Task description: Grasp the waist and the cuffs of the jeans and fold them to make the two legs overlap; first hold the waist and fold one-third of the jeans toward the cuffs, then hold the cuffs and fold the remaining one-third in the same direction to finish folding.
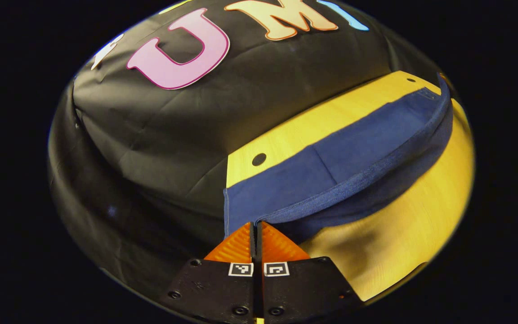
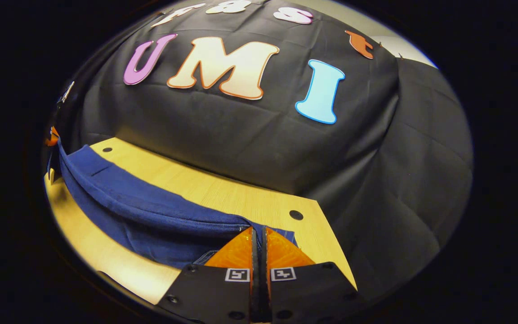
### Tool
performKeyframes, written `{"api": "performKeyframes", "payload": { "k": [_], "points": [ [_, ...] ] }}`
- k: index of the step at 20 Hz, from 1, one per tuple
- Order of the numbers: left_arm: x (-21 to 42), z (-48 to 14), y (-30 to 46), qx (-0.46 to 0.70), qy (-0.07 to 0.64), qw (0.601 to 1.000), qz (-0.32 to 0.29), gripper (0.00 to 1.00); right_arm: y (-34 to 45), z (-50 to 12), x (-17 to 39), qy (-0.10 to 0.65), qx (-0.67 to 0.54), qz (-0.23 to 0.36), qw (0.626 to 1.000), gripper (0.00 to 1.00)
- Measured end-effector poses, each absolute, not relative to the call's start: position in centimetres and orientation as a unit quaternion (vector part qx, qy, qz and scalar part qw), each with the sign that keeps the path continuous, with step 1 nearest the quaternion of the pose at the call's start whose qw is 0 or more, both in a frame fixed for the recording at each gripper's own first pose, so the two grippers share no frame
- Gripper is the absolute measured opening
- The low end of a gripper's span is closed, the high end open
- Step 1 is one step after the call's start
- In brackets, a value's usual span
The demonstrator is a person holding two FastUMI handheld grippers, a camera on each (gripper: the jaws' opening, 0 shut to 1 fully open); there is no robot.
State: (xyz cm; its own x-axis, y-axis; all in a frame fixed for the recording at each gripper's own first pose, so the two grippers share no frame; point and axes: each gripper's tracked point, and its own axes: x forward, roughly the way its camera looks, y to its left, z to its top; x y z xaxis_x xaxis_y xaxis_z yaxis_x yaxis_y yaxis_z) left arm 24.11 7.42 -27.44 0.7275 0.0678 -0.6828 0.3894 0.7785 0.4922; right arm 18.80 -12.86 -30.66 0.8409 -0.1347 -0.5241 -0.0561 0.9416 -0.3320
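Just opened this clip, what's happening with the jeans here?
A person is folding jeans on a wooden table with a gripper in each hand. The left gripper is shut on one end of the jeans' near edge, the right gripper on the other end. That edge is lifted off the table and sags between them, while the far part lies flat. A fold looks to be under way; which stage, I cannot tell.

Light wooden tabletop (image 1: 295,130) with small dark round holes near its back edge, black cloth wall just behind it, dark blue jeans (image 1: 331,175) lying along the tabletop, one long folded edge raised above the wood.
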Motion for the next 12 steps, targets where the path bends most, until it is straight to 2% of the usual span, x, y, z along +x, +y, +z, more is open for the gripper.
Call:
{"api": "performKeyframes", "payload": {
  "k": [5,6,7,12],
  "points": [
    [32.1,-28.8,5.8,0.282,0.345,0.888,-0.115,0.00,-12.4,-32.2,23.6,0.284,-0.164,-0.049,0.944,0.02],
    [33.3,-29.7,5.6,0.276,0.352,0.887,-0.117,0.00,-12.2,-33.0,24.6,0.292,-0.163,-0.050,0.941,0.00],
    [34.3,-30.9,5.4,0.267,0.360,0.886,-0.120,0.00,-12.1,-34.1,25.4,0.298,-0.160,-0.052,0.939,0.02],
    [37.9,-36.5,4.9,0.270,0.382,0.874,-0.134,0.00,-12.1,-39.0,28.1,0.329,-0.137,-0.072,0.932,0.00]
  ]
}}
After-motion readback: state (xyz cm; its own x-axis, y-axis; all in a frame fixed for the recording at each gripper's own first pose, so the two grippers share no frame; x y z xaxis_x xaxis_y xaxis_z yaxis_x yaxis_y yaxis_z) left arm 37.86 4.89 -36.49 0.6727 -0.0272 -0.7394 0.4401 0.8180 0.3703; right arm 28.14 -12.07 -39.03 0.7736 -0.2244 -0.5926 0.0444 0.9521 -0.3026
